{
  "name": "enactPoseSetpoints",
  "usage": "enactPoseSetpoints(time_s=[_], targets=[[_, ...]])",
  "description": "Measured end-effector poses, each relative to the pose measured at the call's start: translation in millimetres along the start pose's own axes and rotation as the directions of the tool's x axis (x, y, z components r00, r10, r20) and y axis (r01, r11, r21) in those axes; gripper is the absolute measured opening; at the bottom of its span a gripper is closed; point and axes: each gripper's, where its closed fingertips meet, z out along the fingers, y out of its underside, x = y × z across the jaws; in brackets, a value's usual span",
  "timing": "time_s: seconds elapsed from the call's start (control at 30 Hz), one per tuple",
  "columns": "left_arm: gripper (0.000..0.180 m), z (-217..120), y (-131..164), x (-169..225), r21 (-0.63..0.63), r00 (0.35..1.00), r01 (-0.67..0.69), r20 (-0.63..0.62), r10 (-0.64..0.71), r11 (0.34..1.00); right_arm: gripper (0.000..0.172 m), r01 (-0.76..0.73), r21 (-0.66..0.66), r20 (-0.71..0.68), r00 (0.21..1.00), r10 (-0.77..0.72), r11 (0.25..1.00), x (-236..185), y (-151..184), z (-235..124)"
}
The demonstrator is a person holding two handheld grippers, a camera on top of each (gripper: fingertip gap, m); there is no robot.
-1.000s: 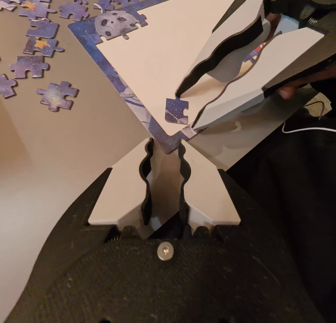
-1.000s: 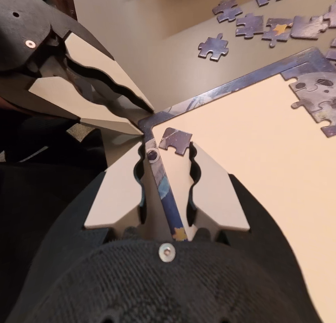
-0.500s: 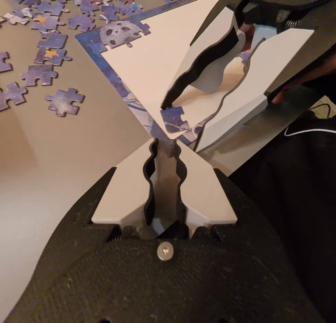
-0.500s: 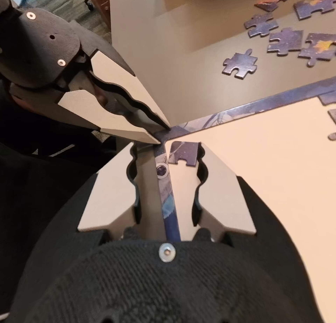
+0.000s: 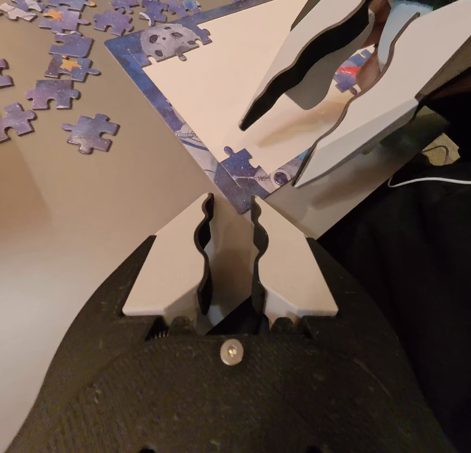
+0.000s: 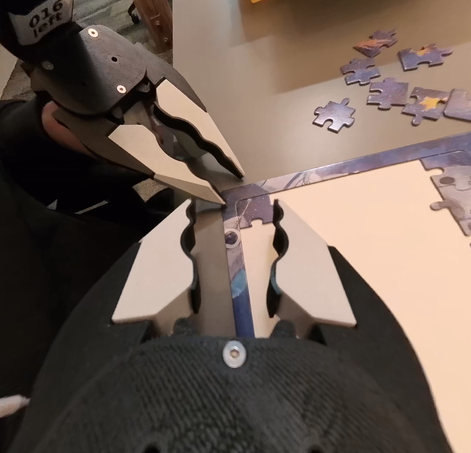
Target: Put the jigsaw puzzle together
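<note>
A puzzle tray (image 5: pixel 163 101) with a blue border and a bare cream inside lies on the tan table. A dark blue piece (image 5: pixel 242 165) sits flat in its near corner; it also shows in the right wrist view (image 6: pixel 254 211). My left gripper (image 5: pixel 232 197) is open, with the tray's corner tip between its fingertips. In the right wrist view one left fingertip (image 6: pixel 219 201) touches that corner. My right gripper (image 6: pixel 233 202) is open and empty. It straddles the tray's border (image 6: pixel 356 160) just behind the corner piece. It hangs over the piece in the left wrist view (image 5: pixel 269 155).
A joined grey moon cluster (image 5: pixel 168 39) fills the tray's far corner. Loose blue pieces (image 5: pixel 91 133) lie scattered on the table to the left, and others (image 6: pixel 334 115) beyond the tray. The table edge (image 5: pixel 331 224) is close, with a person's dark clothing past it. Less than 4 cm separates the two grippers' tips.
The blue piece lay loose and askew near the corner; now it sits squared into the corner. My right gripper widened and drew back from it. My left gripper narrowed at the corner, then widened again.
</note>
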Motion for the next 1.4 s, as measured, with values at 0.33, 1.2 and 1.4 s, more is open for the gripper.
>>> enactPoseSetpoints(time_s=[0.33, 1.2, 1.4], targets=[[0.021, 0, 1, 4, 0.003, 0.998, -0.06, -0.009, 0.06, 0.998, 0.064, 0.069, -0.089, -0.056, 0.996, -0.074, 0.994, 0, 24, 12], [0.017, -13, -143, -135, 0.321, 0.978, -0.092, 0.205, 0.025, 0.943, 0.052, 0.309, 0.19, -0.574, 0.805, -0.15, 0.932, 142, -62, -141], [0.015, 26, -207, -194, 0.315, 0.987, 0.069, 0.115, -0.11, 0.946, 0.018, 0.317, 0.163, -0.749, 0.657, -0.092, 0.934, 215, -32, -169]])
